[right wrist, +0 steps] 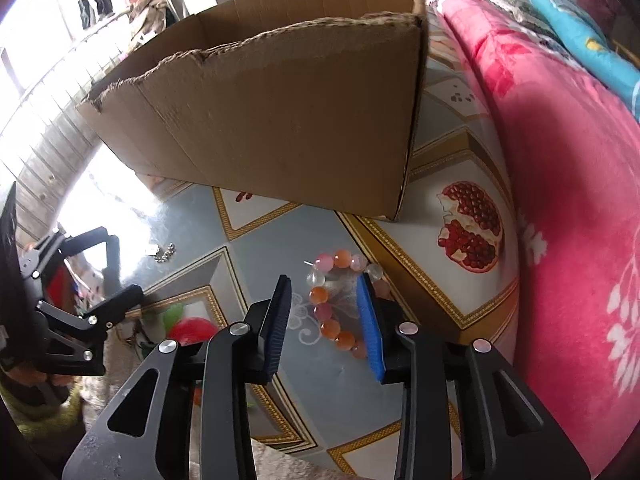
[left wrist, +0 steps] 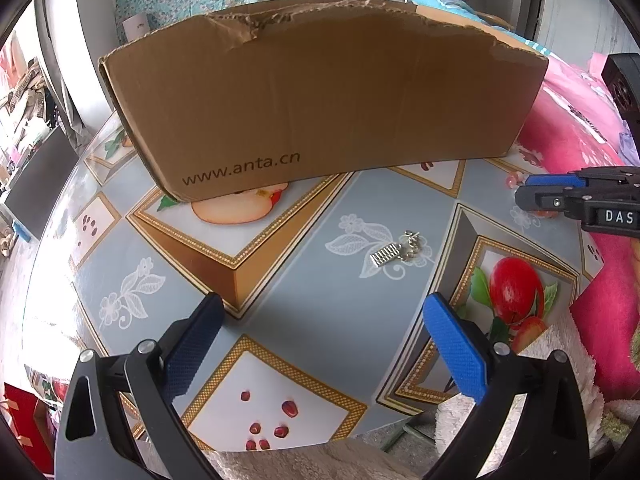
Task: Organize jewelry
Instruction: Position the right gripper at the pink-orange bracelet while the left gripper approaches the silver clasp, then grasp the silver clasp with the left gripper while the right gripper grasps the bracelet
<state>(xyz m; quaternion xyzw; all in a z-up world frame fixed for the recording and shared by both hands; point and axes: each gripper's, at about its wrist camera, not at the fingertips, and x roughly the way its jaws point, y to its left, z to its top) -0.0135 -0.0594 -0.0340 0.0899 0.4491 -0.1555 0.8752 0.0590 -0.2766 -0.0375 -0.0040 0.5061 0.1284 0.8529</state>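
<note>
Your right hand-held gripper (right wrist: 325, 286) points steeply down at the worktop (right wrist: 332, 376), its blue pads narrowed about the bead bracelet (right wrist: 340, 304). The bracelet, a ring of pink, orange and clear beads, lies flat on the grey part of the patterned cloth. Most of the ring sits in the gap between the pads; its right side runs under or behind the right pad, and whether that pad touches the beads you cannot tell. The left pad stands clear of them. Nothing is lifted.

Your left hand-held gripper (left wrist: 322, 312) hangs over the worktop (left wrist: 304, 288) with its jaws wide and nothing between them. Ahead of it, near the middle of the cloth, lies a small heap of silver jewelry (left wrist: 396, 252): a ribbed metal piece with a tangle of small links just beside it. From the right wrist view the same silver bits (right wrist: 165, 253) show small and far to the left, well apart from the bracelet.

The box (left wrist: 320, 92) stands upright at the back of the worktop, open at the top with a torn rim, behind both pieces. A pink blanket (right wrist: 568, 200) lies along the right edge of the worktop.
</note>
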